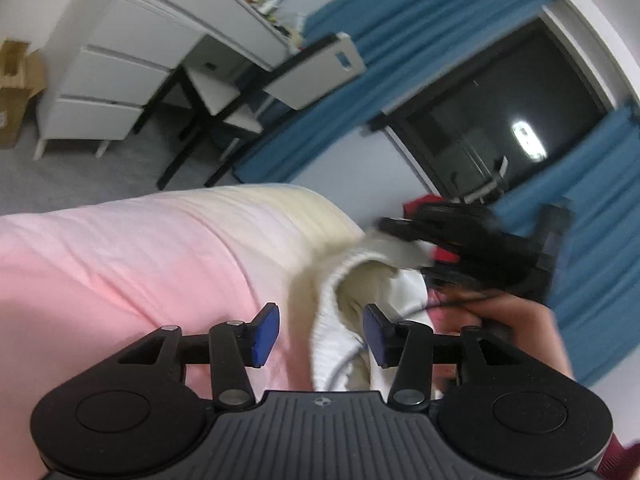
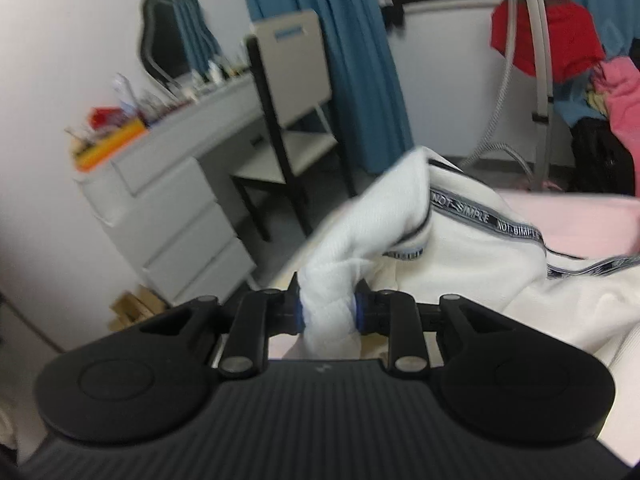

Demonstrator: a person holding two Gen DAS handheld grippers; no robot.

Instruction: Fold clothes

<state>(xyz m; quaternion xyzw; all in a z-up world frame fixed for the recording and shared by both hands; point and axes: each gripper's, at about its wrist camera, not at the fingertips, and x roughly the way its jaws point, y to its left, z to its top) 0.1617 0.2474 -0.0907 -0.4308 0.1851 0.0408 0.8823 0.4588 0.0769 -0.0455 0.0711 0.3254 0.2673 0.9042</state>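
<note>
1. My right gripper (image 2: 328,310) had its jaws clenched on the ribbed hem of the white knit garment with black lettered trim (image 2: 472,256).
2. My left gripper (image 1: 320,334) hung with jaws released over that garment (image 1: 332,344).
3. The garment lay on the pink-sheeted bed (image 1: 120,264).

The right gripper (image 1: 472,248) is smeared by motion in the left wrist view, its jaws unreadable there. Small items on the dresser top (image 2: 188,96) blur beyond telling.
</note>
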